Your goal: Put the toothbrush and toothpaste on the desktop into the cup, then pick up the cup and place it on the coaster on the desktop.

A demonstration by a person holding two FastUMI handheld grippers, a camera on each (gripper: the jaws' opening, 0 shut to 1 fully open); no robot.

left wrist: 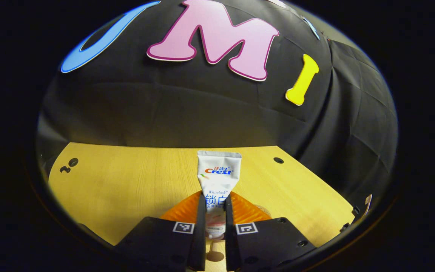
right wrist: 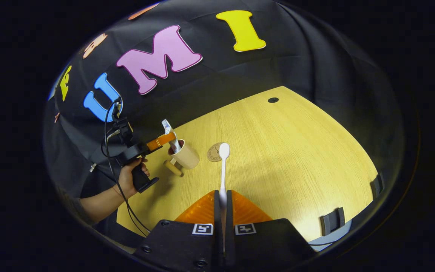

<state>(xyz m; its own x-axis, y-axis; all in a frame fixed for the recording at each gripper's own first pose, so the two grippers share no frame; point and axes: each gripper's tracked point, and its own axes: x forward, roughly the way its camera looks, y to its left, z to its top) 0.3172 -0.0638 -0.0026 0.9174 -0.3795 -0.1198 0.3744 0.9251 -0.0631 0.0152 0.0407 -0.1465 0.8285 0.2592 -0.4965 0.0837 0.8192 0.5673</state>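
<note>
Left tongs (left wrist: 215, 223) clamped on toothpaste (left wrist: 218, 177), tube upright, lower end dipping into cup (right wrist: 184, 155) under them. Right tongs (right wrist: 223, 211) pinching toothbrush (right wrist: 223, 166) handle, head pointing ahead toward coaster (right wrist: 215, 152), beside cup on desk (right wrist: 296, 151).

toothpaste (left wrist: 218, 177) cap hidden between fingers (left wrist: 201, 230)

You have one toothpaste tube (left wrist: 219, 175), one toothbrush (right wrist: 223, 166), one cup (right wrist: 184, 155), one coaster (right wrist: 215, 152) and two grippers, the left gripper (left wrist: 215, 213) and the right gripper (right wrist: 223, 206).
</note>
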